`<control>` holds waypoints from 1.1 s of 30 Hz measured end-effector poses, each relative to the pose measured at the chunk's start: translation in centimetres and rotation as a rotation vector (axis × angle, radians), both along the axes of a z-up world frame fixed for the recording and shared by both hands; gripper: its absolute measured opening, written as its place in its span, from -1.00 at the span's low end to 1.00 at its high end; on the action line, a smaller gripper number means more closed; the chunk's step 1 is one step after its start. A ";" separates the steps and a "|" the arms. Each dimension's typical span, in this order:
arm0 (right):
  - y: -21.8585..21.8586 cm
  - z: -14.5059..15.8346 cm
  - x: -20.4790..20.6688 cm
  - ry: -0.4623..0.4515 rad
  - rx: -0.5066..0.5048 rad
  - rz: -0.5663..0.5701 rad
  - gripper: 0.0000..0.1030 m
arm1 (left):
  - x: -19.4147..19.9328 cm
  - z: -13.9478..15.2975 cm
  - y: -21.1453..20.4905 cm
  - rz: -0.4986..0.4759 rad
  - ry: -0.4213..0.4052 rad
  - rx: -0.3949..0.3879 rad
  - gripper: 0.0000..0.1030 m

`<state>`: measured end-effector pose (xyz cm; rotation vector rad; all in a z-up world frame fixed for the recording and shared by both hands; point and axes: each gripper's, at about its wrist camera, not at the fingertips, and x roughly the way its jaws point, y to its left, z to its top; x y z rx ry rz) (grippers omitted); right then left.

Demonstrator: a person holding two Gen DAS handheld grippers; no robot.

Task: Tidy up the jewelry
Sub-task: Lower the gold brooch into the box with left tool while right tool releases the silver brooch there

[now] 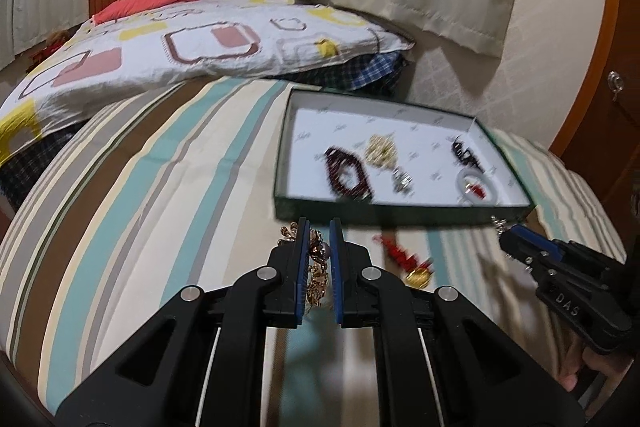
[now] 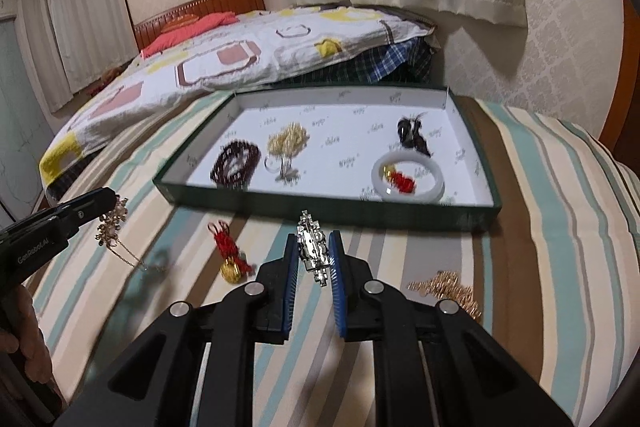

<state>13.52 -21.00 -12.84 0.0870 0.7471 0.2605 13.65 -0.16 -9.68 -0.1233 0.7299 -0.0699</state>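
I see the green tray (image 2: 328,205) holding dark beads (image 2: 234,167), gold piece (image 2: 288,141), white bangle (image 2: 408,179). Left gripper (image 1: 318,231) clamps a gold chain (image 1: 316,267); right gripper (image 2: 316,247) pinches a silver brooch (image 2: 314,251).

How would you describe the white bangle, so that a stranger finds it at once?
On the striped bed lies a green tray with a white floor. In its near right corner lies the bangle, the only plain white ring there, with a red charm inside it.

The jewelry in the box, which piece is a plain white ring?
The white bangle, at the box's front right corner; a red charm lies inside it.
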 end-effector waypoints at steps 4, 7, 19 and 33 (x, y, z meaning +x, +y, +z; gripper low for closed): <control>-0.3 1.3 0.7 -0.033 0.015 -0.003 -0.69 | 1.1 1.6 -1.1 -0.025 -0.039 -0.009 -0.80; -0.5 2.3 1.6 -0.064 0.020 -0.006 -0.69 | 2.3 2.8 -1.9 -0.043 -0.070 -0.015 -0.80; -1.4 4.9 7.3 -0.174 0.029 -0.039 -0.69 | 8.9 4.6 -3.6 -0.057 -0.166 0.008 -0.80; -0.9 1.0 14.1 -0.118 -0.008 -0.060 -0.69 | 17.5 1.7 -4.8 -0.052 -0.141 0.031 -0.80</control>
